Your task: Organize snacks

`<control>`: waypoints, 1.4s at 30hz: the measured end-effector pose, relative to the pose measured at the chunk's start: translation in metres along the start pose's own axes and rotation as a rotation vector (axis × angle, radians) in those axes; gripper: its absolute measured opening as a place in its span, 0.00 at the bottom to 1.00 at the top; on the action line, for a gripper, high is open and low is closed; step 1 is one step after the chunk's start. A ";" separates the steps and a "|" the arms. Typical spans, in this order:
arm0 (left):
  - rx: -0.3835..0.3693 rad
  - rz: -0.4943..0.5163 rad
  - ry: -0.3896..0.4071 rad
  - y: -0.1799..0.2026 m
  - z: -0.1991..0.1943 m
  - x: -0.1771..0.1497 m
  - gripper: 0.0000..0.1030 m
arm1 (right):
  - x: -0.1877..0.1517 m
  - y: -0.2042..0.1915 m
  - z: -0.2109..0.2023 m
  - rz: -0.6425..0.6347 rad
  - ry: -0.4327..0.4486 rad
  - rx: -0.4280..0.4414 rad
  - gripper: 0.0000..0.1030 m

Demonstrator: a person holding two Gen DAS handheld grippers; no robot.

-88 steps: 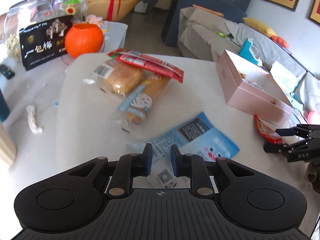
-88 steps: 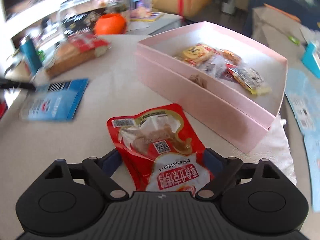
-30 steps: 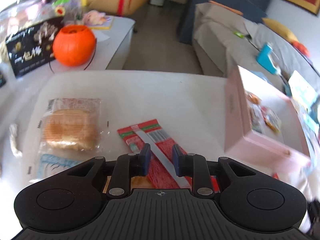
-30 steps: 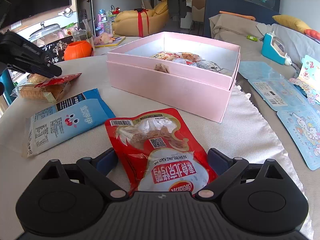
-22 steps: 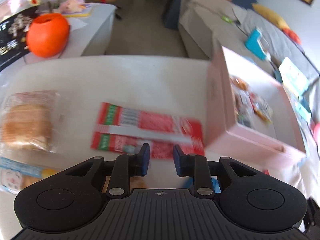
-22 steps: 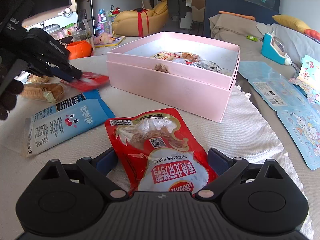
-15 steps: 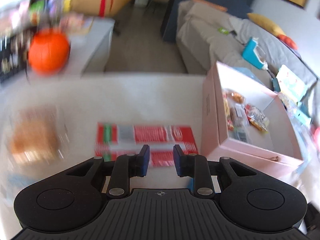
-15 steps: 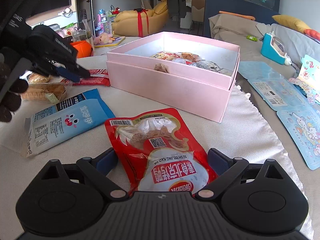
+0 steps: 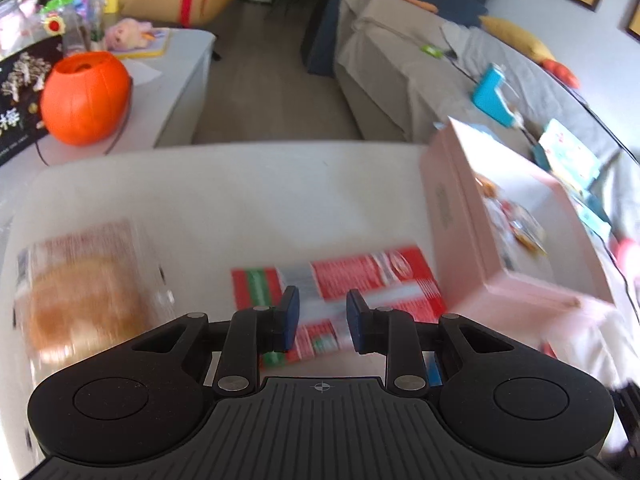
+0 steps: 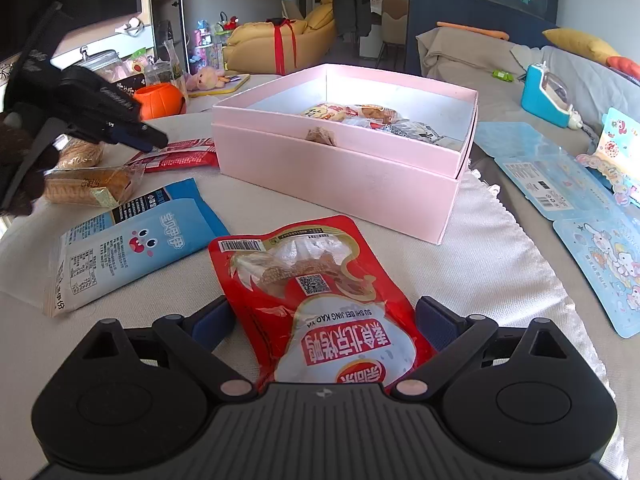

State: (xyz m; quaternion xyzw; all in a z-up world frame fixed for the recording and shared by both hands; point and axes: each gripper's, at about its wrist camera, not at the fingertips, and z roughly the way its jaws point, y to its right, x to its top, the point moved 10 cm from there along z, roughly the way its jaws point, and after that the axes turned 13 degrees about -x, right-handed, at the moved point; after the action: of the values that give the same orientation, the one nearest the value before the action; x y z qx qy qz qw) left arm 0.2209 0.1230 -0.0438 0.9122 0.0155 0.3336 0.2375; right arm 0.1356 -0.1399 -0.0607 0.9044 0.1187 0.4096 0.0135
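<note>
The red packet (image 9: pixel 372 276), just beside the pink box (image 9: pixel 452 216), could be jammed against its wall by the narrow-jawed left gripper (image 9: pixel 320 312), whose hold cannot be told, while the right gripper (image 10: pixel 324 316) is left spread open.

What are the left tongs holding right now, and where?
Cannot tell: the left tongs sit over one end of the flat red snack packet, but blur hides any grip.

Left gripper (image 9: pixel 322 320) (narrow-jawed); right gripper (image 10: pixel 324 320) wide.
</note>
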 end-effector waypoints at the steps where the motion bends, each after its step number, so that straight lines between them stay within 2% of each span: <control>1: -0.019 0.001 -0.017 0.005 -0.001 -0.006 0.28 | 0.000 0.000 0.000 0.000 0.000 0.000 0.94; 4: -0.073 0.005 -0.074 0.019 0.001 -0.022 0.28 | 0.000 0.000 0.000 0.000 0.000 0.000 0.94; 6: -0.076 0.046 -0.088 0.026 0.001 -0.028 0.28 | 0.000 0.000 0.000 0.000 0.000 0.000 0.94; 11: -0.042 0.230 -0.015 0.043 -0.021 -0.012 0.28 | 0.000 0.000 0.000 0.000 0.000 0.001 0.95; 13: -0.035 0.292 -0.012 0.046 -0.026 -0.003 0.28 | 0.000 0.000 0.000 0.000 0.000 0.000 0.95; 15: -0.010 0.372 -0.049 0.046 -0.022 -0.001 0.28 | 0.000 0.000 0.000 0.000 0.000 0.000 0.95; 17: 0.032 0.505 -0.119 0.050 -0.009 -0.005 0.30 | 0.000 0.000 0.000 0.000 0.000 0.001 0.95; 20: 0.158 0.709 -0.216 0.047 0.007 -0.011 0.31 | 0.000 0.000 0.000 0.000 0.000 0.001 0.95; 23: 0.184 0.798 -0.285 0.042 0.023 -0.017 0.32 | 0.000 0.000 0.000 0.000 0.000 0.001 0.95; 26: 0.164 0.842 -0.309 0.044 0.035 -0.017 0.30 | 0.000 0.000 0.000 0.000 0.000 0.001 0.95; 31: 0.107 0.816 -0.338 0.045 0.041 -0.010 0.28 | 0.000 0.000 0.000 0.000 0.000 0.002 0.95; 33: 0.048 0.794 -0.348 0.049 0.038 -0.012 0.30 | 0.000 0.000 0.000 0.000 0.000 0.002 0.95; 35: -0.045 0.648 -0.335 0.048 0.033 -0.009 0.34 | 0.000 0.000 0.000 0.000 0.000 0.002 0.95; 36: -0.064 0.568 -0.313 0.044 0.030 -0.006 0.34 | 0.000 0.000 0.000 0.000 0.000 0.002 0.95; 40: -0.055 0.241 -0.174 0.022 0.014 0.009 0.31 | 0.000 0.000 0.000 0.000 0.000 0.002 0.95; 42: -0.072 0.125 -0.088 0.017 0.006 0.022 0.31 | -0.001 0.000 0.000 -0.001 0.000 0.001 0.95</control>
State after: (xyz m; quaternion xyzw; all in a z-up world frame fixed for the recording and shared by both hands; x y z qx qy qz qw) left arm 0.2396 0.1095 -0.0267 0.9160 -0.0641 0.3076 0.2494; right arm 0.1352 -0.1400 -0.0611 0.9044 0.1195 0.4093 0.0131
